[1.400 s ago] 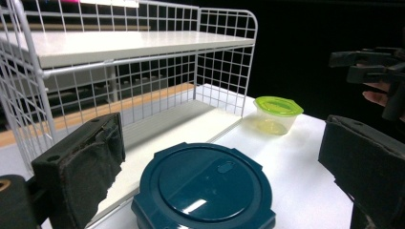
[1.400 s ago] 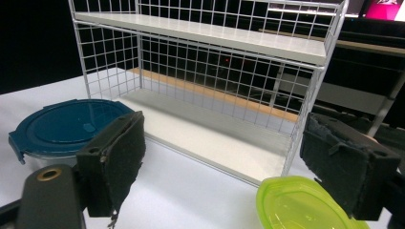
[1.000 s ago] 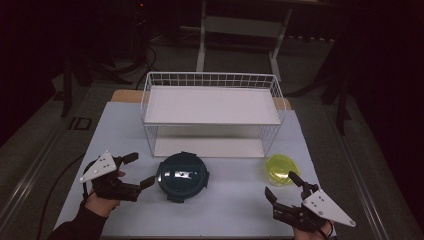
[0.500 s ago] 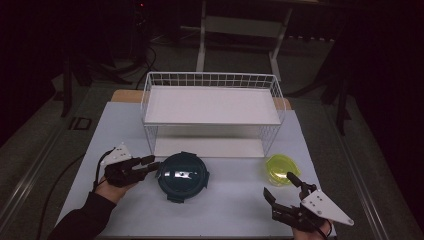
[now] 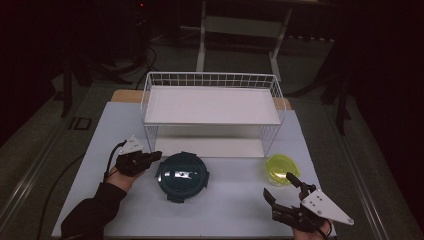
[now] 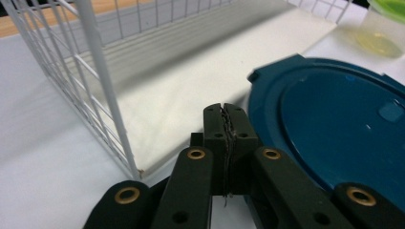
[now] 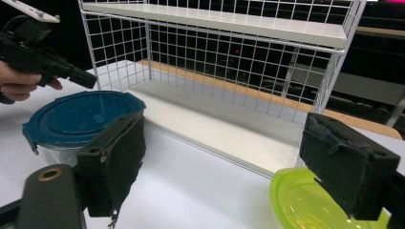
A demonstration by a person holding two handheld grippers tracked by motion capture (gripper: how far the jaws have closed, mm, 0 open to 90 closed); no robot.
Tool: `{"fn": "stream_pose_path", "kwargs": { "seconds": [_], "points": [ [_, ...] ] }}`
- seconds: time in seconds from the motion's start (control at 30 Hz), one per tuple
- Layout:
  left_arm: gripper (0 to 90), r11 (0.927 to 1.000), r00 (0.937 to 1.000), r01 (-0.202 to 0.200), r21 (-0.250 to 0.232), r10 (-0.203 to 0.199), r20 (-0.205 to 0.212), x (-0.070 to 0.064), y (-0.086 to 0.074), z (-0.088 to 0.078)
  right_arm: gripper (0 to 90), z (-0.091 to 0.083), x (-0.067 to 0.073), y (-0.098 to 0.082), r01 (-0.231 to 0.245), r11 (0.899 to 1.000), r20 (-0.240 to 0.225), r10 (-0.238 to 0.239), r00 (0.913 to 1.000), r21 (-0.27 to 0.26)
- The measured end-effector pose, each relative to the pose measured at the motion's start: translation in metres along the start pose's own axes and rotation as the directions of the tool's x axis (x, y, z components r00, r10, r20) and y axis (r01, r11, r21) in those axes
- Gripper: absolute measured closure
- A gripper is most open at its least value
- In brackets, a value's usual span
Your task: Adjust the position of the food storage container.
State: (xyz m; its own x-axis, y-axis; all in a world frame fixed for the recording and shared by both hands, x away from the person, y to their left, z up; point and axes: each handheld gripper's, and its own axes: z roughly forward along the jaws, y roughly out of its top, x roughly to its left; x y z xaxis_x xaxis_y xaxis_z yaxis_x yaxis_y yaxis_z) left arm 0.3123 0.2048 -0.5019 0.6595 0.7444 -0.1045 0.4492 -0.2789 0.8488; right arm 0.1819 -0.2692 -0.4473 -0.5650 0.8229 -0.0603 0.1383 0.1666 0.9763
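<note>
The room is dim, with light falling mostly on the white worktop point(image 5: 225, 210). A wooden strip point(image 5: 125, 96) shows along the worktop's far edge. Grey floor point(image 5: 30, 150) surrounds it. Beyond the far edge stands a pale metal frame point(image 5: 202, 35), with dark cables point(image 5: 142, 62) on the floor.

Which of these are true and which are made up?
1. The left gripper is shut with nothing between its jaws. True.
2. The blue-lidded container sits on the top shelf of the white wire rack. False: it sits on the table in front of the rack.
3. The right gripper is open. True.
4. The right gripper holds the yellow-green container. False: its jaws are empty, near that container.
</note>
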Motion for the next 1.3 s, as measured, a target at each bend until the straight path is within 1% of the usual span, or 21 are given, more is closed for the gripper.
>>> {"fn": "stream_pose_path", "kwargs": {
  "seconds": [0.03, 0.13, 0.2, 0.23, 0.3, 0.37, 0.4, 0.47, 0.57, 0.6, 0.67, 0.73, 0.77, 0.8, 0.9, 0.97, 1.0, 1.13, 1.3],
  "points": [
    [88.7, 1.0000, 1.0000, 0.002, 0.001, -0.002, 0.005, 0.000, 0.000, 0.001, 15.3, 0.000, 0.000, 0.000, 0.000, 1.000, 0.000, 0.000, 1.0000, 0.001],
    [88.9, 0.9996, 0.9999, -0.011, 0.026, 0.010, 0.011, -0.001, 0.000, 0.005, 15.3, 0.000, -0.001, 0.000, -0.003, 1.000, -0.001, 0.003, 1.0000, 0.000],
    [89.0, 0.9994, 0.9998, -0.015, 0.031, 0.015, 0.011, -0.001, 0.000, 0.006, 15.4, 0.000, -0.001, 0.000, -0.004, 1.000, -0.001, 0.004, 1.0000, -0.001],
    [89.0, 0.9993, 0.9994, -0.011, 0.034, 0.010, 0.032, -0.002, -0.001, 0.007, 15.4, 0.000, -0.001, 0.000, -0.004, 1.000, -0.002, 0.004, 1.0000, -0.002],
    [89.0, 0.9990, 0.9994, -0.019, 0.041, 0.018, 0.029, -0.003, -0.002, 0.008, 15.4, 0.000, -0.001, 0.000, -0.005, 1.000, -0.002, 0.005, 1.0000, -0.002],
    [89.0, 0.9992, 0.9994, -0.012, 0.039, 0.011, 0.032, -0.003, -0.002, 0.007, 15.4, 0.000, -0.001, 0.000, -0.011, 1.000, -0.004, 0.011, 0.9999, -0.001],
    [89.1, 0.9991, 0.9995, -0.016, 0.039, 0.015, 0.028, -0.003, -0.002, 0.007, 15.4, 0.000, -0.001, 0.000, -0.011, 1.000, -0.004, 0.011, 0.9999, 0.000],
    [89.1, 0.9984, 0.9995, -0.023, 0.052, 0.022, 0.024, -0.004, -0.001, 0.005, 15.4, 0.000, -0.001, 0.000, -0.009, 1.000, -0.004, 0.009, 1.0000, -0.002],
    [89.1, 0.9979, 0.9993, -0.027, 0.059, 0.025, 0.026, -0.004, -0.001, 0.004, 15.4, 0.000, -0.001, 0.000, -0.012, 1.000, -0.006, 0.012, 0.9999, -0.001],
    [89.2, 0.9977, 0.9994, -0.021, 0.065, 0.019, 0.029, -0.005, -0.001, 0.003, 15.4, 0.000, -0.001, -0.001, -0.017, 1.000, -0.007, 0.017, 0.9998, 0.002],
    [89.2, 0.9972, 0.9991, -0.025, 0.071, 0.022, 0.035, -0.007, -0.002, 0.001, 15.4, 0.000, -0.001, -0.001, -0.016, 1.000, -0.008, 0.016, 0.9998, 0.003],
    [89.2, 0.9974, 0.9990, -0.016, 0.070, 0.013, 0.044, -0.008, -0.004, -0.001, 15.4, 0.001, -0.001, 0.000, -0.018, 1.000, -0.008, 0.018, 0.9998, 0.002],
    [89.2, 0.9974, 0.9990, -0.016, 0.070, 0.013, 0.044, -0.008, -0.004, -0.001, 15.4, 0.001, -0.001, 0.000, -0.018, 1.000, -0.008, 0.018, 0.9998, 0.002],
    [89.2, 0.9972, 0.9991, -0.013, 0.073, 0.010, 0.041, -0.011, -0.006, -0.003, 15.4, 0.001, 0.000, 0.000, -0.017, 1.000, -0.009, 0.017, 0.9998, 0.002],
    [89.2, 0.9953, 0.9984, -0.030, 0.092, 0.026, 0.051, -0.018, -0.010, -0.005, 15.4, 0.001, 0.000, 0.000, -0.014, 1.000, -0.010, 0.014, 0.9999, 0.002],
    [89.2, 0.9954, 0.9986, -0.028, 0.092, 0.024, 0.048, -0.020, -0.011, -0.007, 15.4, 0.001, 0.000, 0.000, -0.013, 1.000, -0.010, 0.013, 0.9999, 0.001],
    [89.2, 0.9959, 0.9984, -0.018, 0.089, 0.013, 0.055, -0.022, -0.014, -0.010, 15.4, 0.001, 0.000, 0.000, -0.015, 1.000, -0.011, 0.015, 0.9998, 0.003],
    [89.2, 0.9964, 0.9982, -0.012, 0.083, 0.007, 0.059, -0.026, -0.020, -0.017, 15.4, 0.001, 0.000, 0.000, -0.015, 1.000, -0.013, 0.015, 0.9998, 0.003],
    [89.2, 0.9959, 0.9976, -0.018, 0.088, 0.012, 0.068, -0.032, -0.023, -0.023, 15.4, 0.002, 0.001, 0.000, -0.012, 1.000, -0.013, 0.012, 0.9998, 0.005]
  ]
}}
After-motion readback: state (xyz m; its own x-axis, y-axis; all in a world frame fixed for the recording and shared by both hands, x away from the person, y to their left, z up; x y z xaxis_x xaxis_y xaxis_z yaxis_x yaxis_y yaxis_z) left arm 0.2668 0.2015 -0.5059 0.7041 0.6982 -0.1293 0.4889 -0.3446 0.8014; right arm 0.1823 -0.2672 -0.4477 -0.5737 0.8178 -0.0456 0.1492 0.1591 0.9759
